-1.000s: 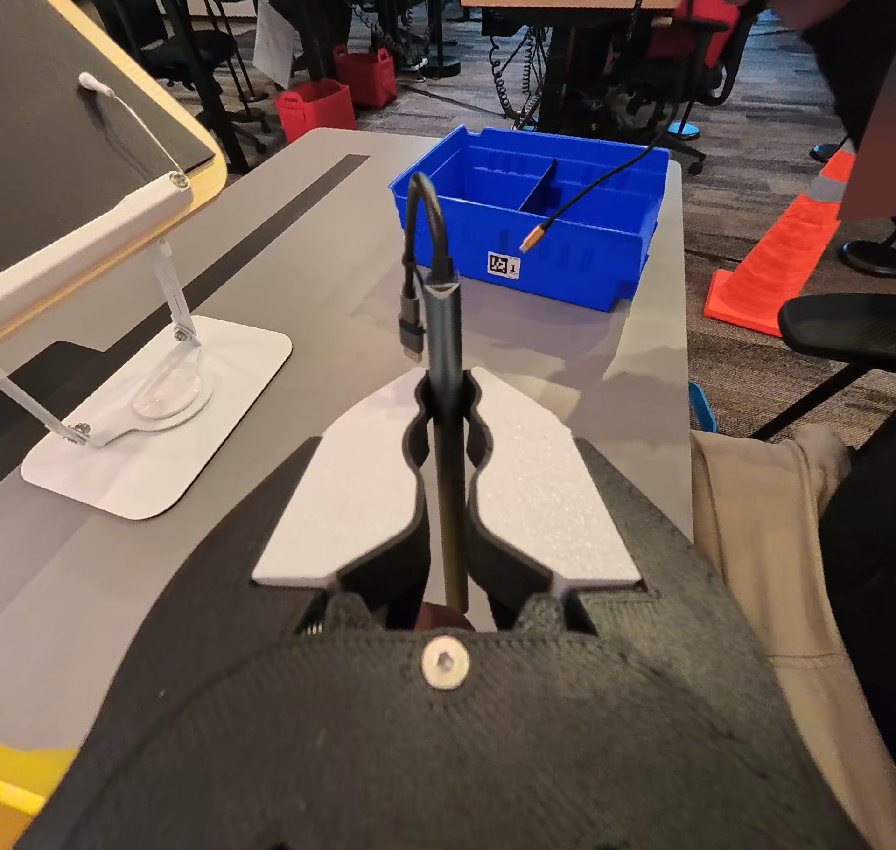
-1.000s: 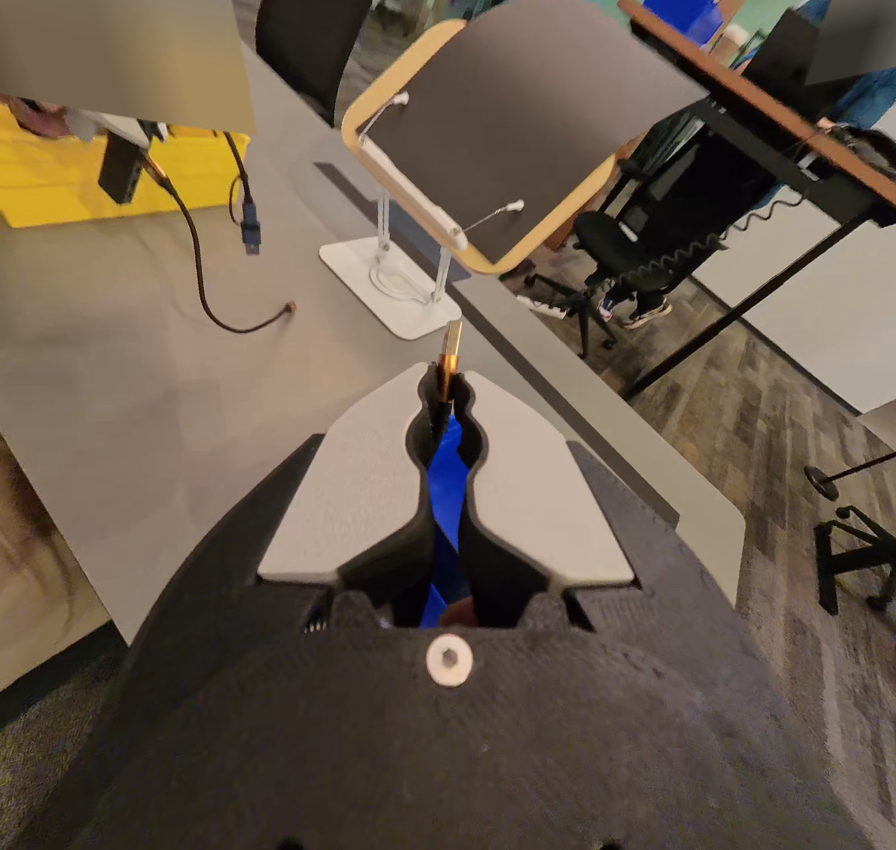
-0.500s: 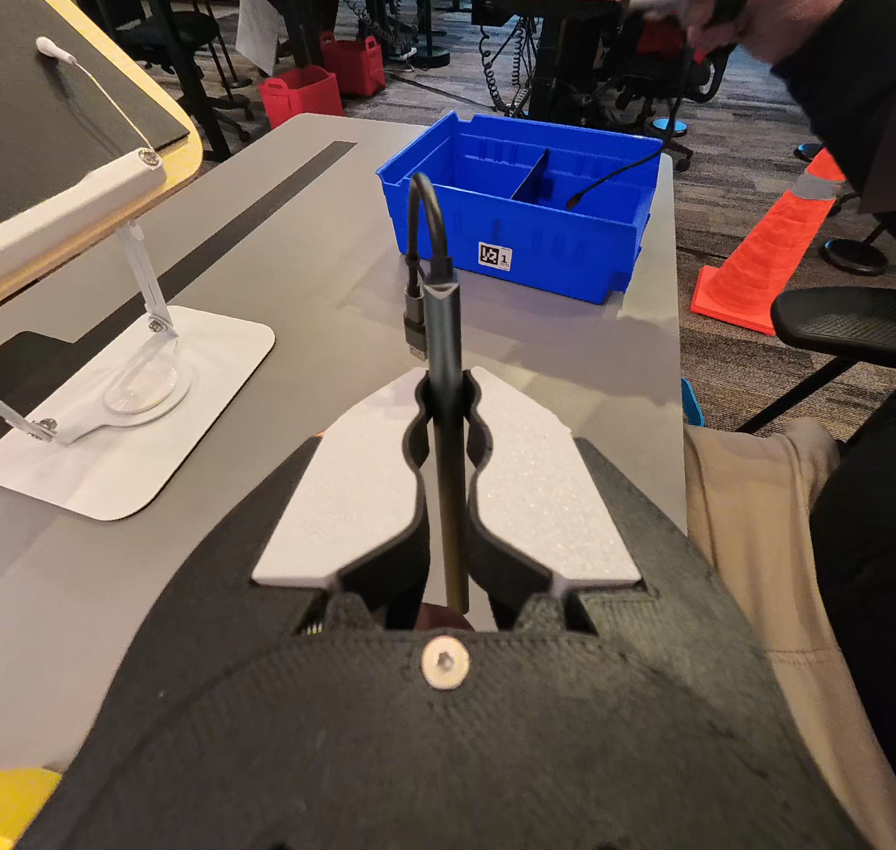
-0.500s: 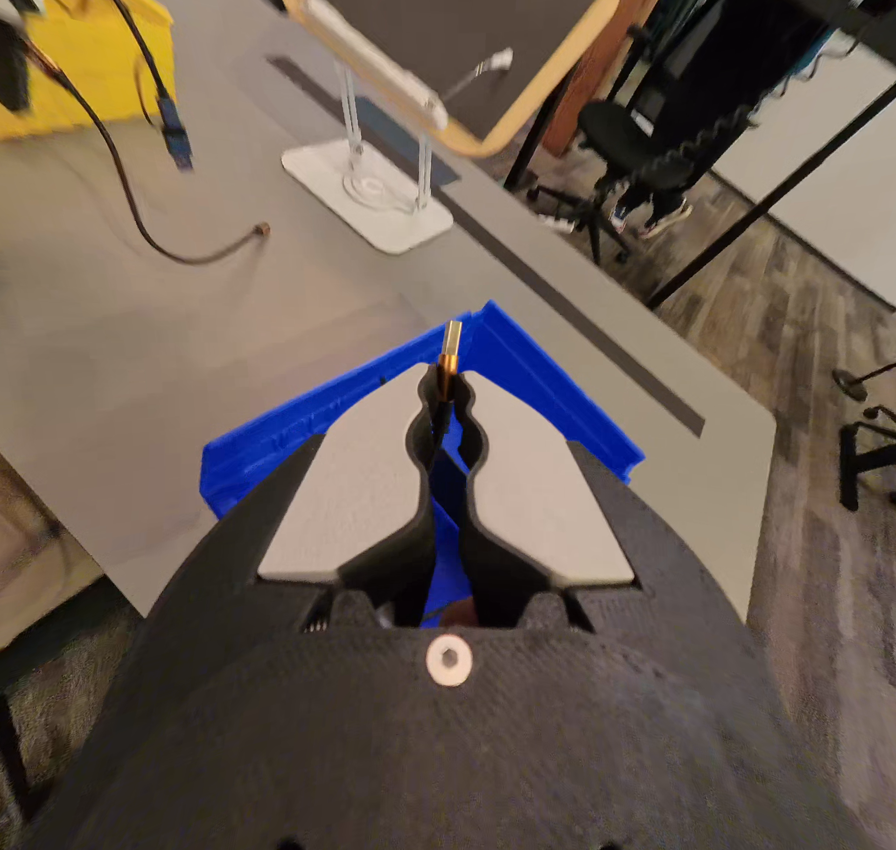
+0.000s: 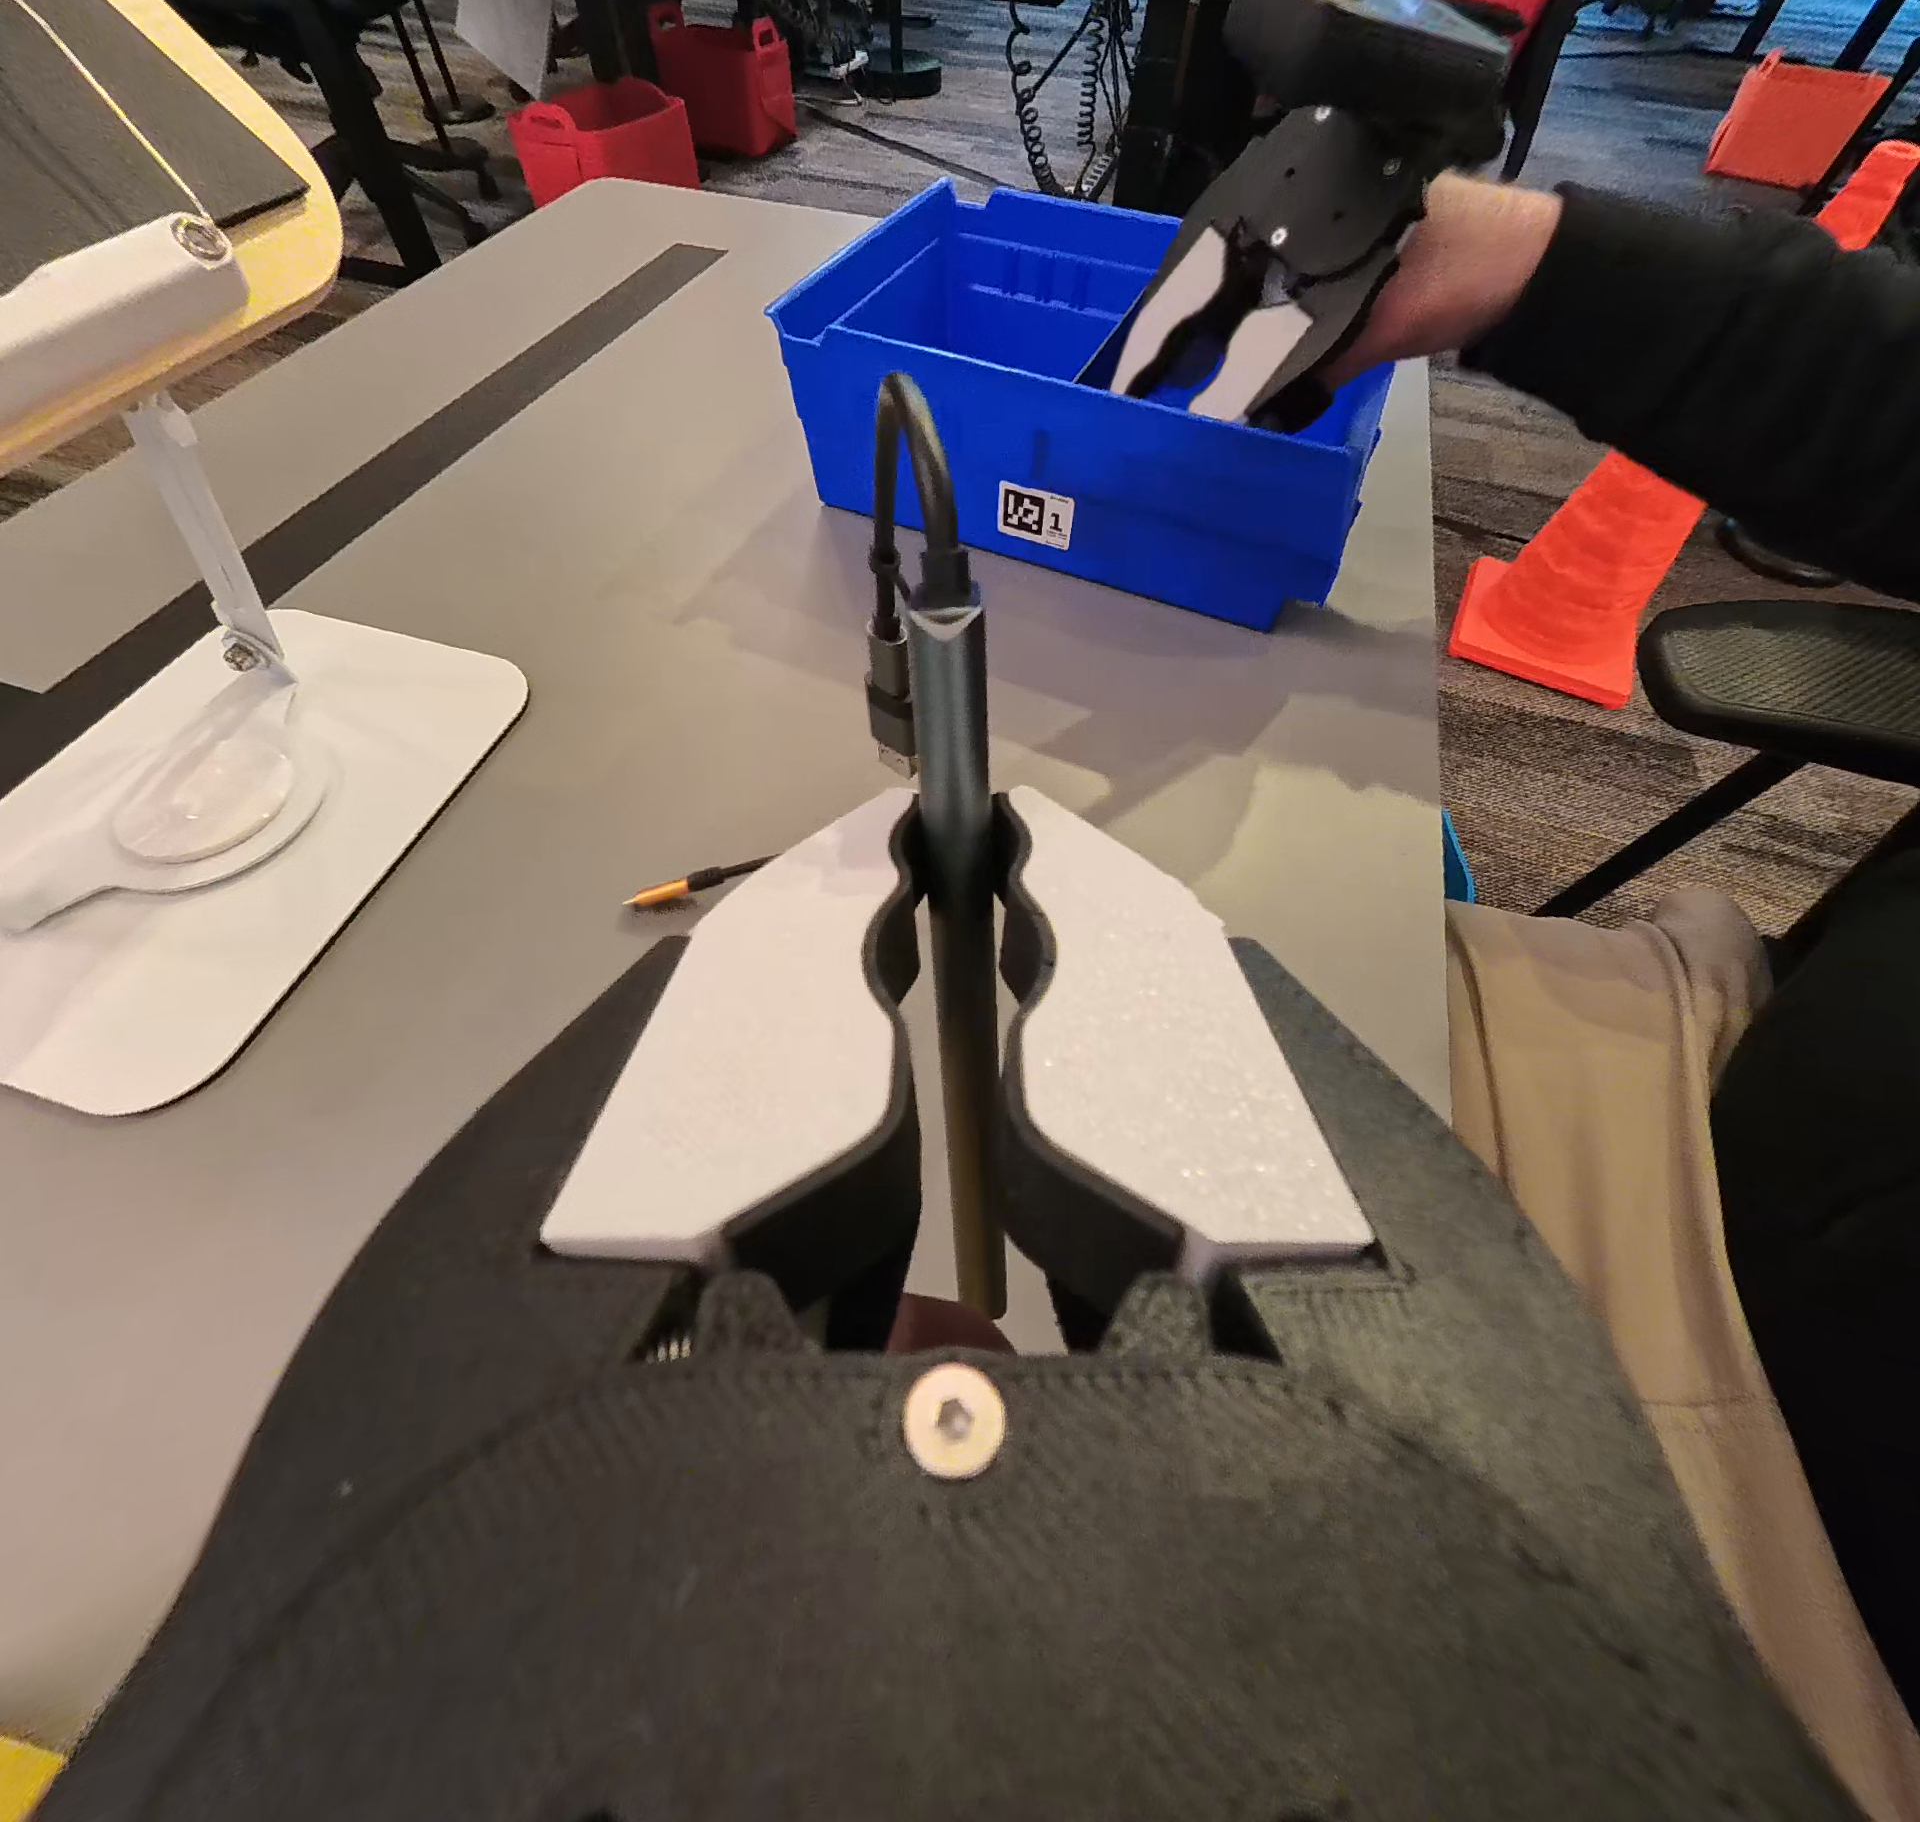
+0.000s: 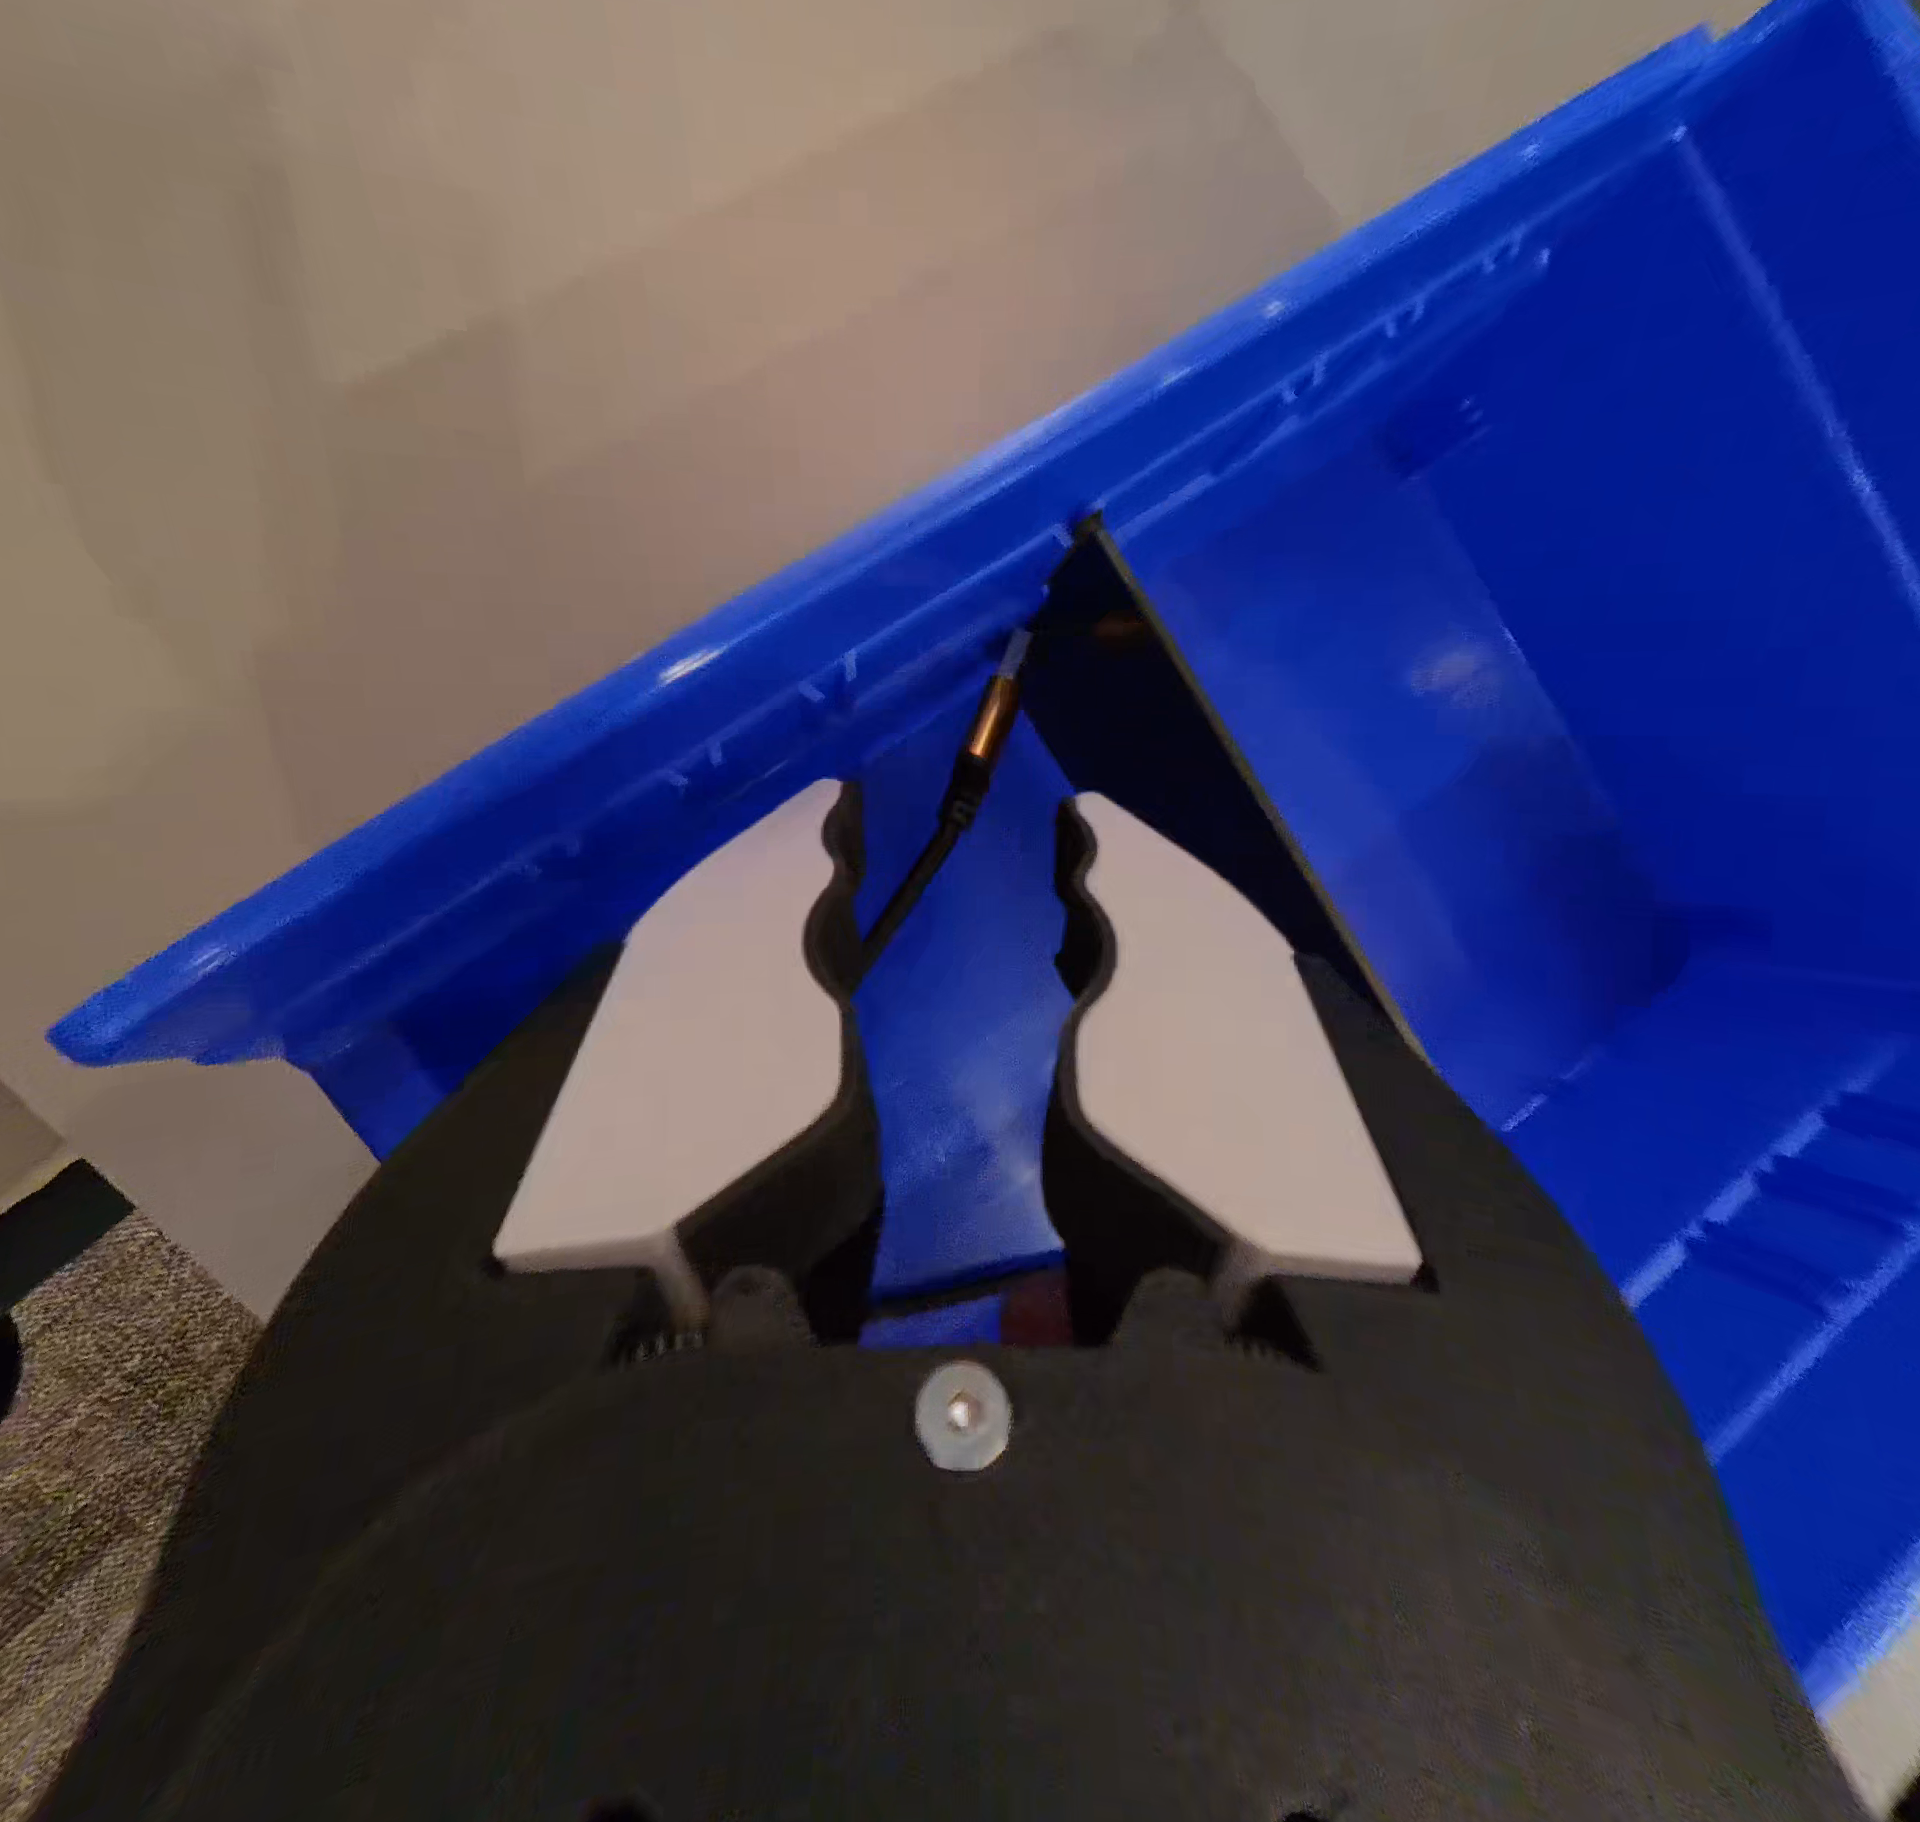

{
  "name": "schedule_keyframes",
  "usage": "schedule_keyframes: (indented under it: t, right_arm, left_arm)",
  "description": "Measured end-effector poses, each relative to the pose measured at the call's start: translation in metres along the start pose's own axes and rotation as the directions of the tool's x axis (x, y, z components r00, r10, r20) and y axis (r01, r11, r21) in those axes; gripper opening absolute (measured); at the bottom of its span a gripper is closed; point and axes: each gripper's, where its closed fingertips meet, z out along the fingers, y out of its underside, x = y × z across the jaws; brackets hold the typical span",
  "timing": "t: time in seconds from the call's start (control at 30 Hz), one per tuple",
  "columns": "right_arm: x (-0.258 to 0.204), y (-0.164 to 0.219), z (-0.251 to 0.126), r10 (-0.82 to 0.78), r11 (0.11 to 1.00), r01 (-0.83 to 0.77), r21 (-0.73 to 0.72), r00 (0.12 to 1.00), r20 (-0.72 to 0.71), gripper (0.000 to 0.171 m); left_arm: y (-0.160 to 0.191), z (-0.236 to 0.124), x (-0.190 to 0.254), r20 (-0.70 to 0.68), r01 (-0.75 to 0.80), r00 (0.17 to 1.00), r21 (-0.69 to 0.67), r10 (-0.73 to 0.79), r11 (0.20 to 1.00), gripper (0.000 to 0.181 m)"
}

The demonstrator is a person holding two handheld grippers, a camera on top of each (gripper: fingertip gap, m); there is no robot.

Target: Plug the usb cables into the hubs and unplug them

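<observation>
A grey surface (image 5: 582, 484) is carrying a blue bin (image 5: 1164, 515) near its far edge and a white stand base (image 5: 260, 837) off to the left, with a dark strip running along it; behind are sitting office chairs, red bins (image 5: 608, 136) and orange cones (image 5: 1569, 577) on a patterned carpet. The left wrist view is taking in all of this, plus a loose cable end with a gold tip (image 5: 670, 889) lying on the surface just left of the fingers; the right wrist view is showing only the inside of the bin (image 6: 1558, 629), its dark divider (image 6: 1174, 692) and a bit of carpet. The left gripper (image 5: 954, 816) is holding its fingers pressed tight on a slim grey hub (image 5: 951, 733), which is standing up between them with its short black lead looping over to a plug (image 5: 891, 692) hanging beside it. The right gripper (image 6: 956, 837), seen from the left view dipping into the bin (image 5: 1210, 359), is keeping its fingers spread apart; a gold-tipped usb cable (image 6: 987, 723) is lying in the bin's compartment beside the divider, its black cord running between the fingers close against the left one, though I cannot tell whether it is touching.
</observation>
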Motion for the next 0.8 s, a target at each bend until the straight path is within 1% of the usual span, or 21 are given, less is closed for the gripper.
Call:
schedule_keyframes:
  t: [0.07,0.17,0.23,0.33,0.4,0.47,0.6,0.67,0.7,0.73,0.8]
  right_arm:
    - [0.003,-0.009,-0.013,-0.028,0.999,0.029,0.013,0.998,-0.054,0.035]
    - [-0.004,-0.048,-0.047,-0.080,0.988,0.094,0.125,0.990,-0.113,0.030]
    - [-0.030,-0.084,-0.066,-0.146,0.960,0.158,0.232,0.987,-0.067,0.028]
    - [-0.091,-0.138,-0.077,-0.252,0.900,0.197,0.389,0.963,0.095,0.032]
    - [-0.130,-0.167,-0.069,-0.318,0.870,0.209,0.448,0.930,0.184,0.033]
    - [-0.159,-0.187,-0.052,-0.367,0.856,0.222,0.467,0.898,0.245,0.034]
    - [-0.190,-0.210,-0.013,-0.409,0.848,0.227,0.480,0.856,0.318,0.034]
    - [-0.202,-0.216,-0.004,-0.417,0.847,0.206,0.491,0.830,0.370,0.033]
    - [-0.204,-0.219,-0.001,-0.418,0.843,0.202,0.499,0.829,0.371,0.026]
    - [-0.206,-0.219,0.001,-0.424,0.840,0.201,0.503,0.822,0.380,0.012]
    - [-0.211,-0.217,0.001,-0.432,0.843,0.194,0.502,0.801,0.414,0.009]
  left_arm:
    - [-0.001,0.001,0.001,-0.007,0.009,1.000,0.008,-0.009,1.000,0.011]
    - [-0.005,0.001,0.003,-0.023,0.030,0.999,0.035,-0.029,0.999,0.011]
    - [-0.009,0.002,0.005,-0.039,0.042,0.998,0.059,-0.040,0.997,0.011]
    - [-0.014,0.003,0.012,-0.068,0.052,0.997,0.091,-0.046,0.994,0.011]
    - [-0.016,0.005,0.018,-0.086,0.055,0.995,0.100,-0.047,0.993,0.011]
    - [-0.017,0.008,0.023,-0.103,0.051,0.994,0.109,-0.040,0.993,0.011]
    - [-0.022,0.012,0.037,-0.154,0.057,0.987,0.141,-0.035,0.988,0.011]
    - [-0.023,0.013,0.042,-0.176,0.053,0.984,0.144,-0.027,0.988,0.011]
    - [-0.023,0.014,0.044,-0.182,0.052,0.983,0.147,-0.024,0.988,0.011]
    - [-0.023,0.014,0.046,-0.193,0.056,0.981,0.152,-0.026,0.987,0.011]
    - [-0.022,0.015,0.049,-0.214,0.059,0.977,0.158,-0.024,0.986,0.011]
